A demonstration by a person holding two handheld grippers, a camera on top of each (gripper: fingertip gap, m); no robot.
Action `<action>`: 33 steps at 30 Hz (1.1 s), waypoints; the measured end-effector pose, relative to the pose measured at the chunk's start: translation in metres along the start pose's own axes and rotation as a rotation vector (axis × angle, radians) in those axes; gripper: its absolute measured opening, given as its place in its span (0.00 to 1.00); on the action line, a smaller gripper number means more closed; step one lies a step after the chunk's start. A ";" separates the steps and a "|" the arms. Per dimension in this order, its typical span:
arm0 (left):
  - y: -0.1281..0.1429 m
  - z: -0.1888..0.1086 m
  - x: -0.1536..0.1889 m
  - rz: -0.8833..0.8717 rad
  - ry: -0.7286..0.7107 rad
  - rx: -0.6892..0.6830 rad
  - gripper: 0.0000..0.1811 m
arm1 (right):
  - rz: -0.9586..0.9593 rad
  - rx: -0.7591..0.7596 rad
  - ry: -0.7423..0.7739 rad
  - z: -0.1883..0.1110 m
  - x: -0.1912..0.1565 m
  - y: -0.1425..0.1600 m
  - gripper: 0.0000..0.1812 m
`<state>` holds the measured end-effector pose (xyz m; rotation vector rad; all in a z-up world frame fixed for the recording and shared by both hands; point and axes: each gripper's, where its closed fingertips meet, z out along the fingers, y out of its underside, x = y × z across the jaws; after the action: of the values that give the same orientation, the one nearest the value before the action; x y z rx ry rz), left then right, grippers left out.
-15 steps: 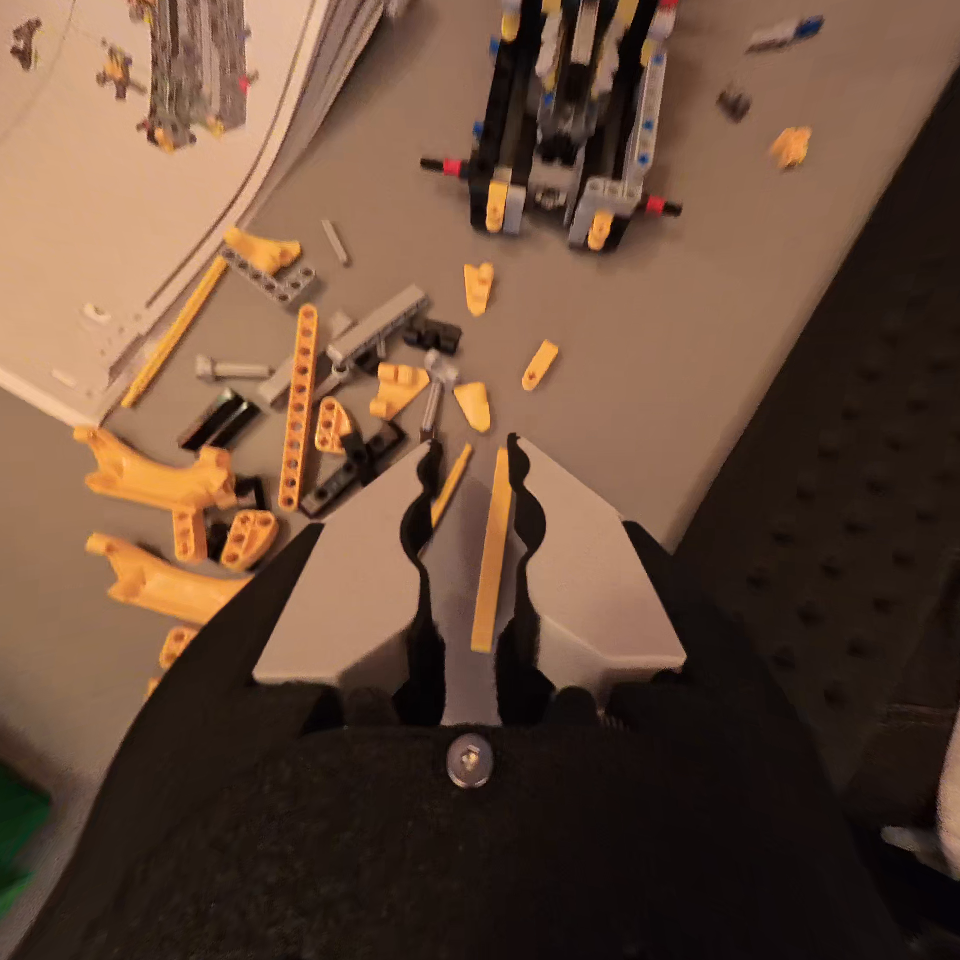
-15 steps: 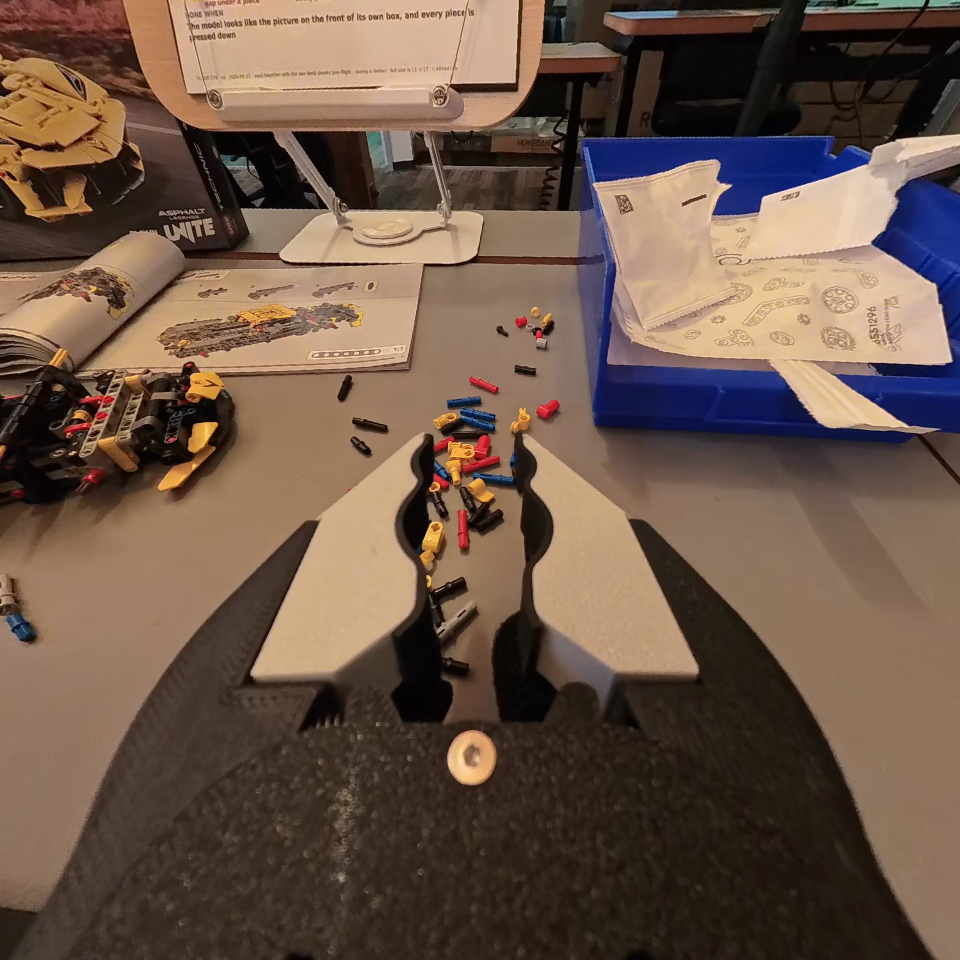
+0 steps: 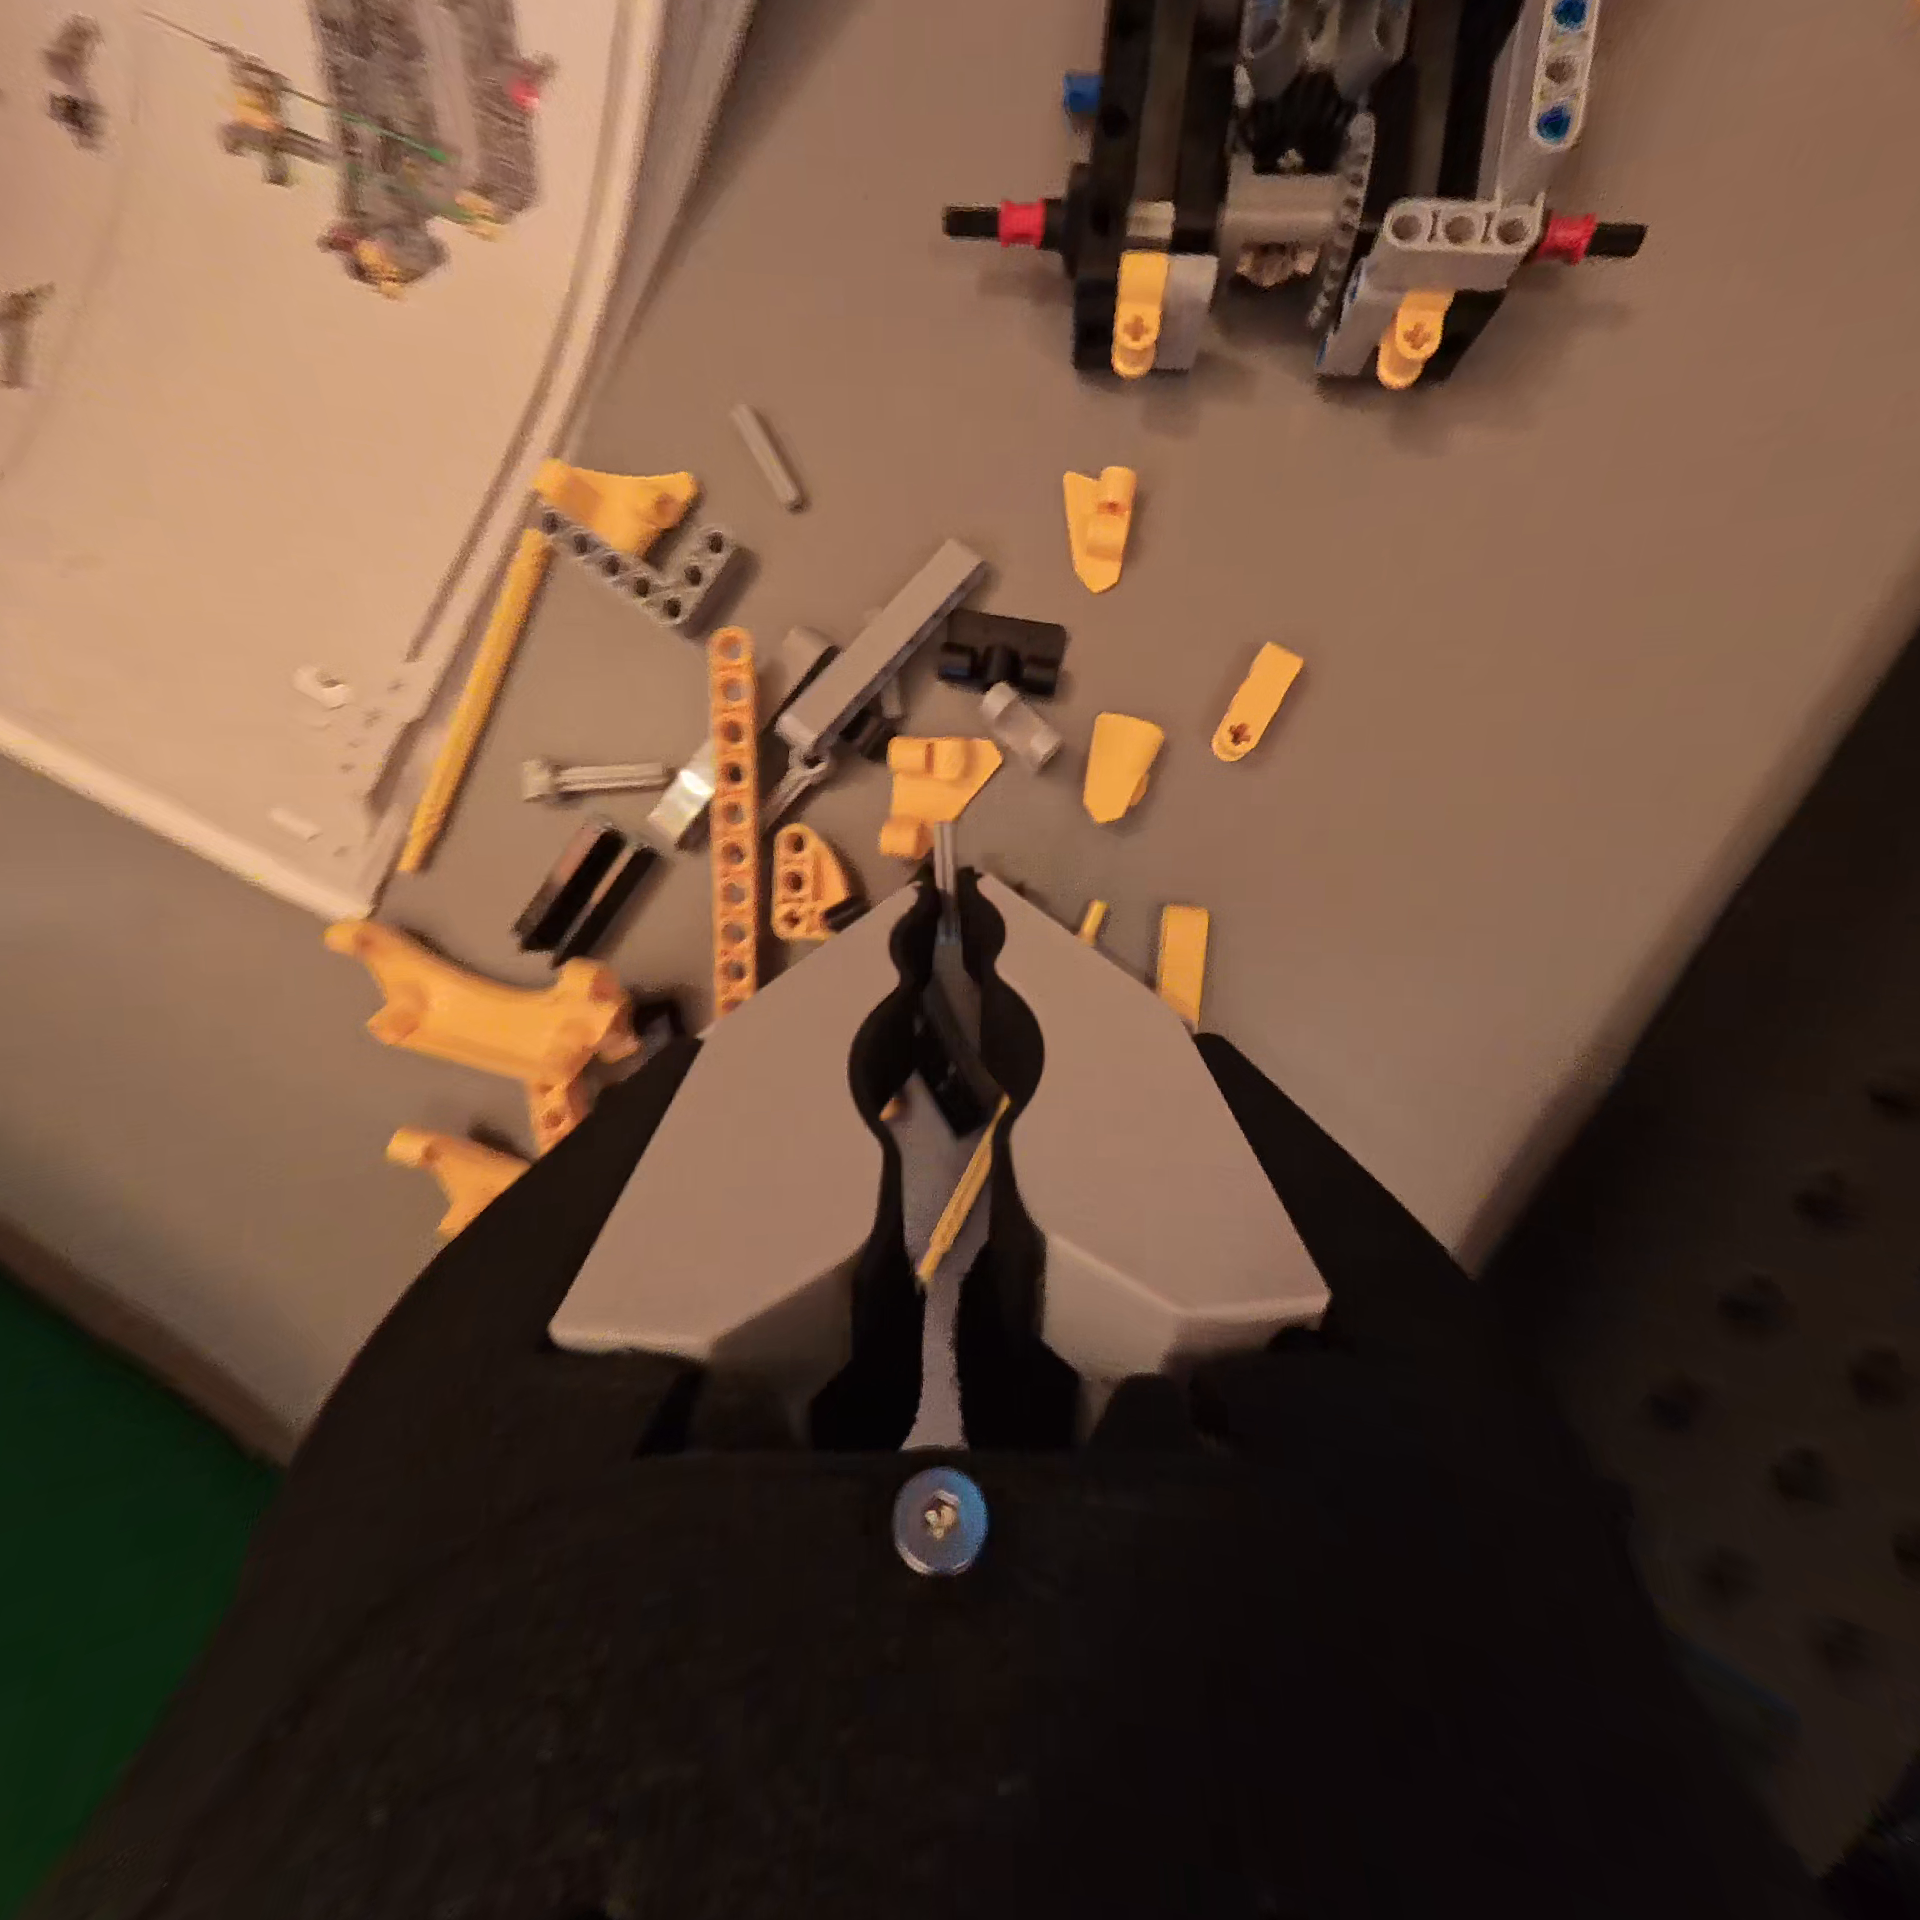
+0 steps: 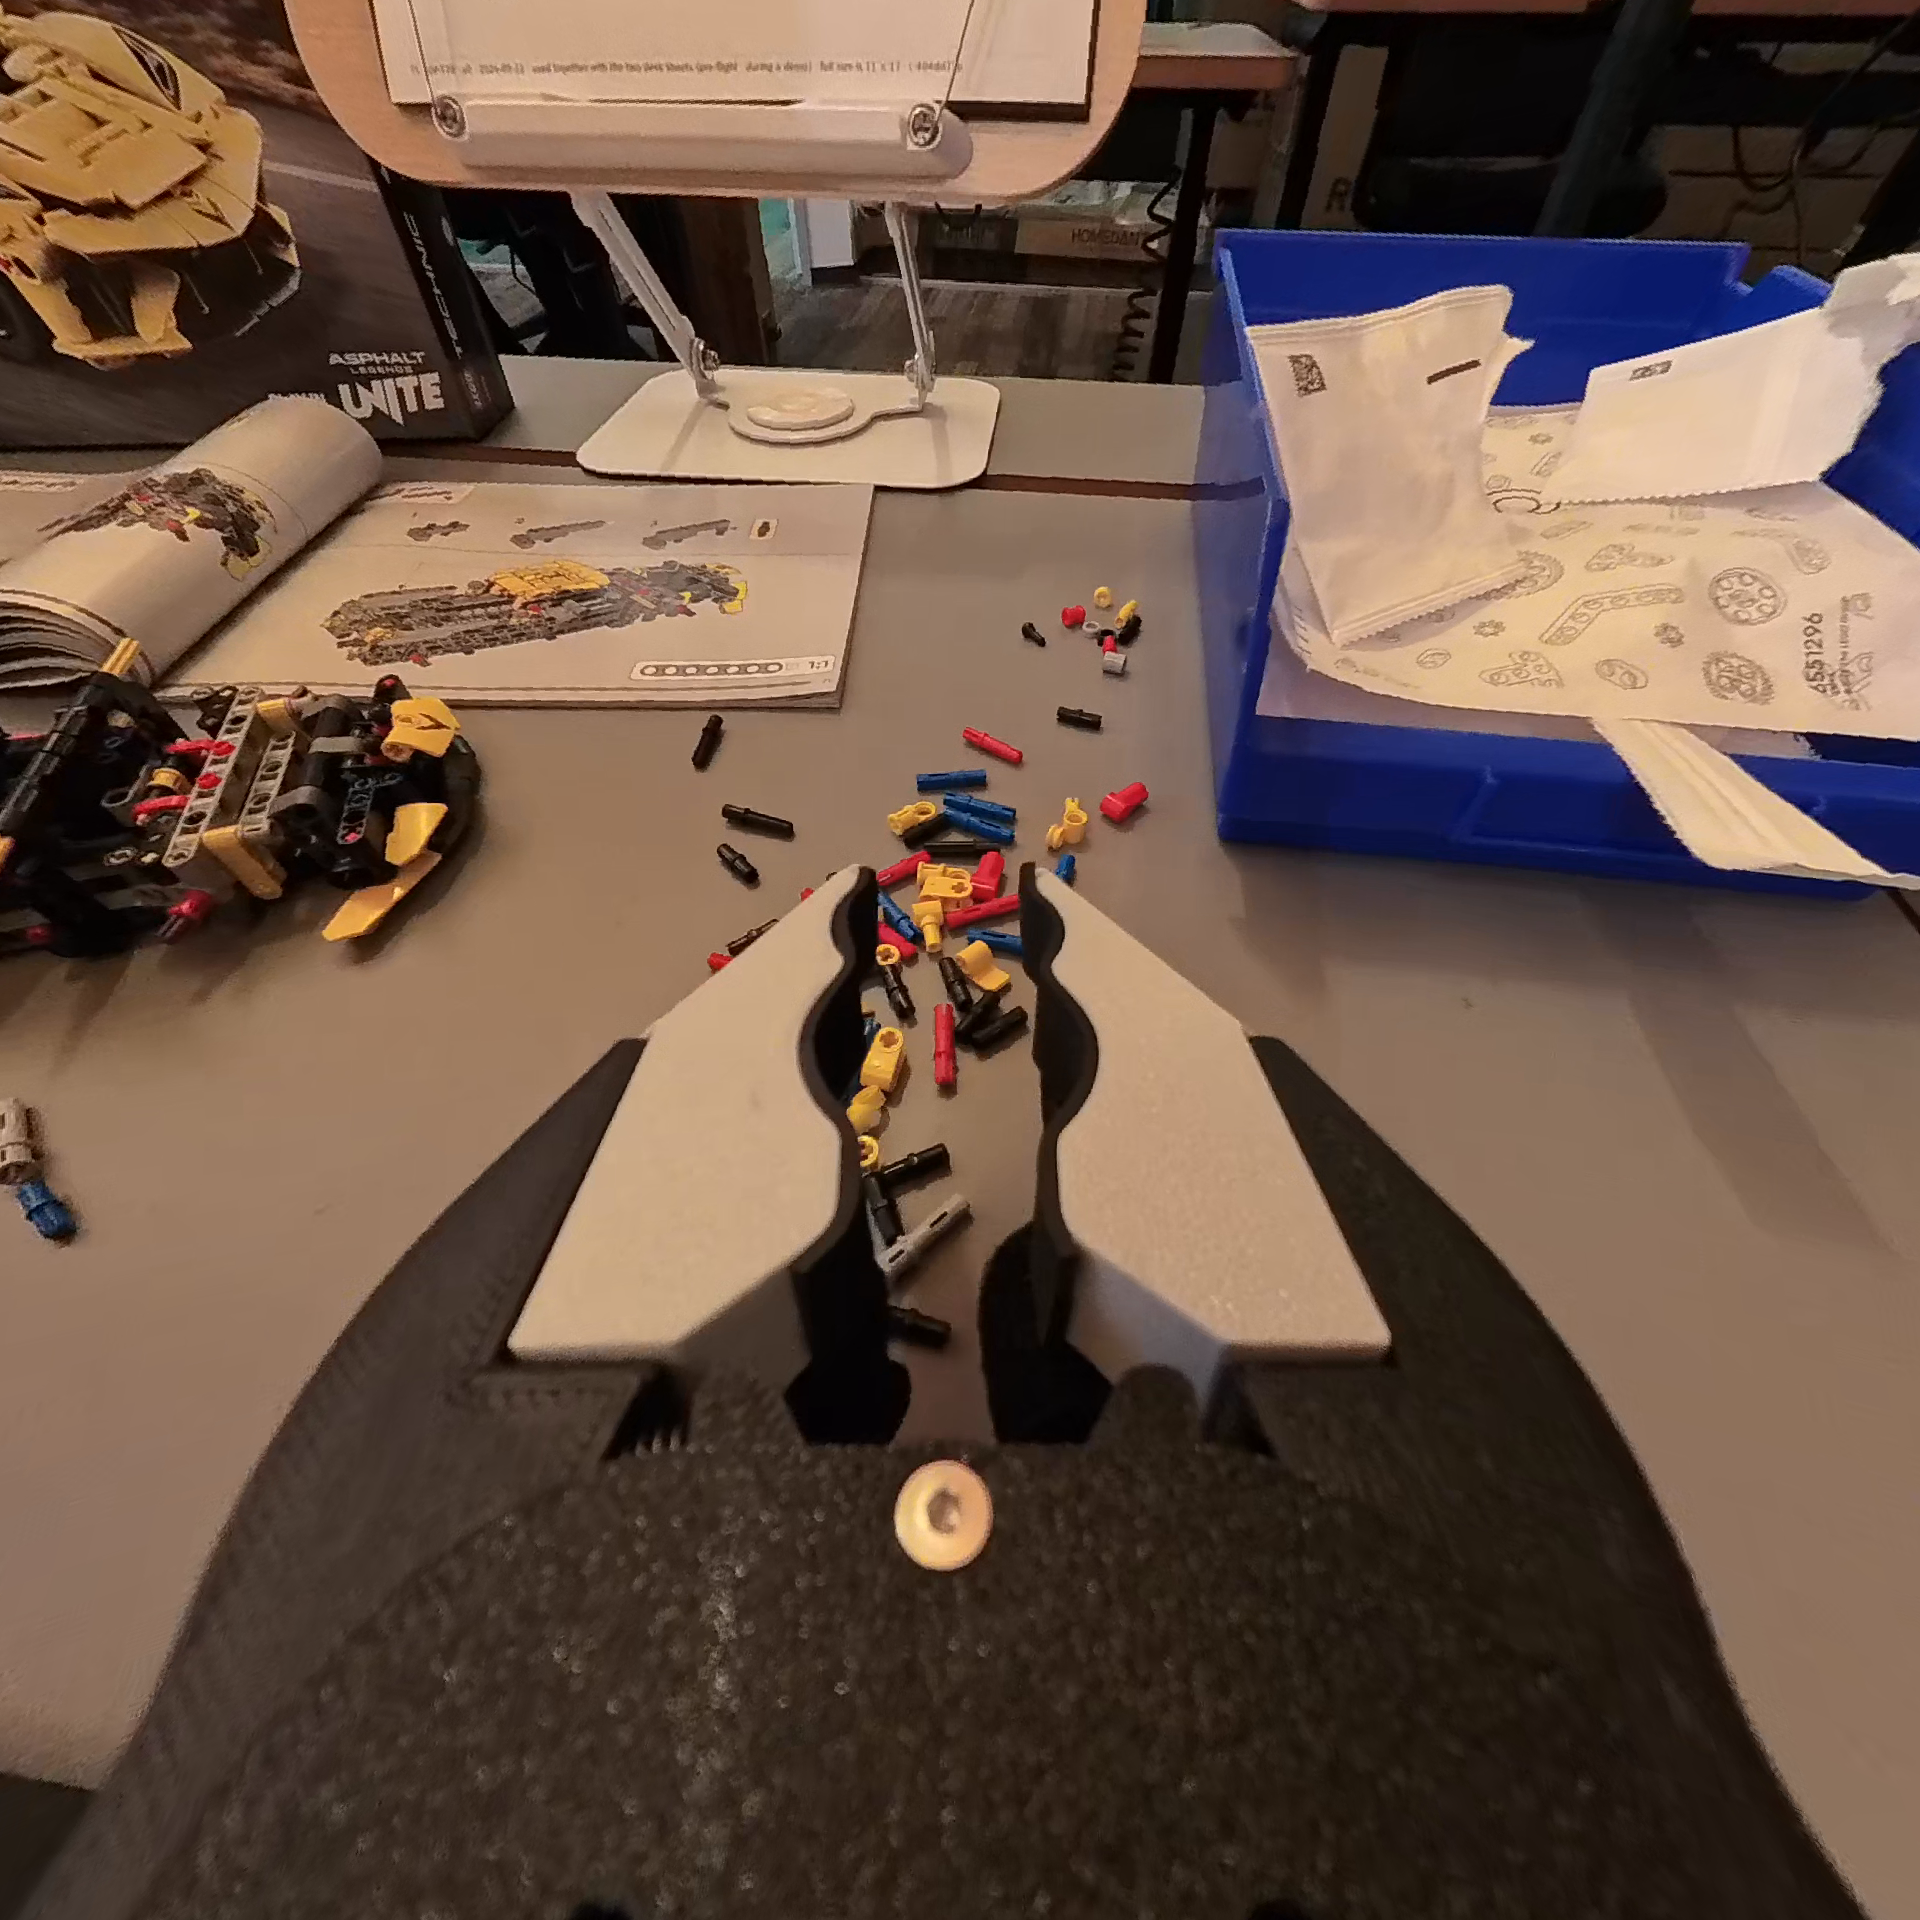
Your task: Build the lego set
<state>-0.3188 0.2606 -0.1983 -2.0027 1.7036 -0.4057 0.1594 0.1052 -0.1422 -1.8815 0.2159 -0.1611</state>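
Observation:
In the left wrist view my left gripper (image 3: 943, 888) is closed on a thin grey axle piece (image 3: 942, 852) with a black part (image 3: 954, 1070) behind it between the jaws. It sits among loose yellow, grey and black Lego parts, next to a yellow panel piece (image 3: 935, 779) and a long yellow holed beam (image 3: 734, 821). The partly built black and grey car (image 3: 1299, 208) lies ahead; it also shows in the right wrist view (image 4: 239, 800). My right gripper (image 4: 945, 883) is open and empty above a pile of small red, blue, yellow and black pins (image 4: 951, 914).
The open instruction booklet (image 3: 260, 416) lies left of the parts and also shows in the right wrist view (image 4: 582, 592). A blue bin (image 4: 1455, 800) with white paper bags stands at the right. The set's box (image 4: 208, 208) and a document stand (image 4: 790, 416) are behind. The table edge (image 3: 1558, 1091) runs close on the right. My right fingertips sit around 50 cm from my left ones.
My left gripper has moved forward into the loose parts and closed on the grey axle piece; it was open before. The right gripper has barely moved.

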 end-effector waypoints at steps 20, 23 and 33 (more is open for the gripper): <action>0.063 -0.029 0.025 -0.252 0.043 0.009 0.04 | -0.065 -0.026 0.004 0.003 -0.006 0.003 0.12; 0.039 -0.036 0.009 -0.310 0.050 0.058 0.19 | -0.060 -0.022 0.005 0.002 -0.005 0.003 0.12; -0.019 0.015 -0.086 -0.337 -0.059 -0.070 0.20 | -0.043 0.006 -0.015 -0.001 -0.006 -0.001 0.11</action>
<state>-0.3113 0.3492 -0.1942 -2.3366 1.3627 -0.3983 0.1534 0.1063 -0.1413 -1.8811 0.1646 -0.1764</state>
